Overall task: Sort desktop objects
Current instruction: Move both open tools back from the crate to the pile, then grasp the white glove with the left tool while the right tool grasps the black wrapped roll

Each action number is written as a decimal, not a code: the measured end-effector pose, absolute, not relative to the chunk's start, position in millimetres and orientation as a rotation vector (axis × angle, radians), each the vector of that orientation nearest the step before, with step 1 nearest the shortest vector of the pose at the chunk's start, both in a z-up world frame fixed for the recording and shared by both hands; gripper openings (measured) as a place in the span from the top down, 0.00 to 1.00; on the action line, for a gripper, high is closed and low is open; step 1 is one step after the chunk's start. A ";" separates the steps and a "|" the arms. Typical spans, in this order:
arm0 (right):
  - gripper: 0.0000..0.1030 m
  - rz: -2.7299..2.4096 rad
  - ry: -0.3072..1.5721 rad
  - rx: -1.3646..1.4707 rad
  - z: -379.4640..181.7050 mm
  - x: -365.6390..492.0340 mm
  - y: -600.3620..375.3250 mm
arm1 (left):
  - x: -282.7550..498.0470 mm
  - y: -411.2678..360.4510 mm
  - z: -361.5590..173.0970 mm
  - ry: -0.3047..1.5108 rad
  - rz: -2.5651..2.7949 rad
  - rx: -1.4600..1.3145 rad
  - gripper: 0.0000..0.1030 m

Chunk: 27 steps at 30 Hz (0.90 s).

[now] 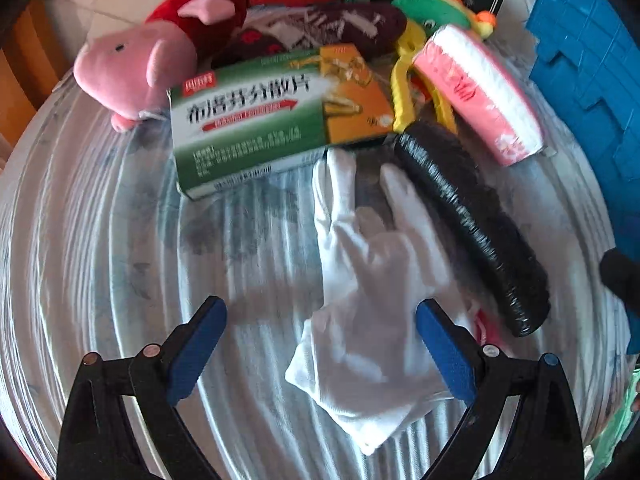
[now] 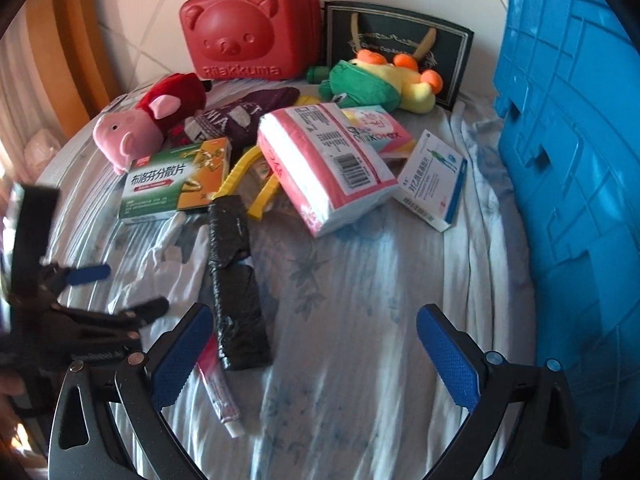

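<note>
White glove [image 1: 360, 292] lies between our spread left tongs [image 1: 322, 348]; right tongs [image 2: 314, 356] gape empty. Nearly everything seems unsorted beside the blue crate [image 2: 568, 152].

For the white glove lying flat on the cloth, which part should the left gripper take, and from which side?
Probably the cuff end of the white glove. It already lies between the open fingers of the left gripper, thick and bunched, clear of the black roll. Come straight down from above and pinch across the width, because the flat, limp glove fingers point away under the green box.
</note>
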State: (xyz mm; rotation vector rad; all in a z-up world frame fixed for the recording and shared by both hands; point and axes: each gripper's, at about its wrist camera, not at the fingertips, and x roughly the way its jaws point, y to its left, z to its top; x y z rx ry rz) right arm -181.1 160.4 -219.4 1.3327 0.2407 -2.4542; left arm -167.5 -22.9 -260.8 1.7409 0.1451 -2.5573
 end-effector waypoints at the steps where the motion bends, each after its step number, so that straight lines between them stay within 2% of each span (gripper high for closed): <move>1: 0.00 -2.447 0.223 1.344 -221.7 -182.5 162.2 | -164.3 -17.5 -260.4 0.053 -2.586 1.673 0.01; 8: 0.00 -2.405 0.201 1.396 -234.5 -191.8 160.2 | -159.3 -22.2 -261.8 0.088 -2.612 1.640 0.00; 16: 0.00 -2.331 0.295 1.388 -244.7 -197.5 131.3 | -156.0 -25.9 -259.2 0.091 -2.604 1.654 0.01; 18: 0.00 -2.320 0.319 1.379 -245.0 -198.2 123.9 | -153.4 -28.1 -253.5 0.096 -2.609 1.651 0.24; 20: 0.00 -2.315 0.336 1.370 -243.5 -199.2 118.6 | -148.8 -31.6 -246.8 0.092 -2.624 1.661 0.63; 21: 0.00 -2.314 0.339 1.362 -242.7 -199.8 117.0 | -147.1 -34.4 -245.1 0.096 -2.630 1.674 0.71; 22: 0.00 -2.311 0.341 1.358 -242.6 -201.0 115.2 | -145.1 -38.6 -243.2 0.093 -2.622 1.682 0.77; 27: 0.00 -2.280 0.376 1.386 -249.4 -208.6 103.0 | -138.5 -50.2 -224.1 -0.015 -2.657 1.579 0.83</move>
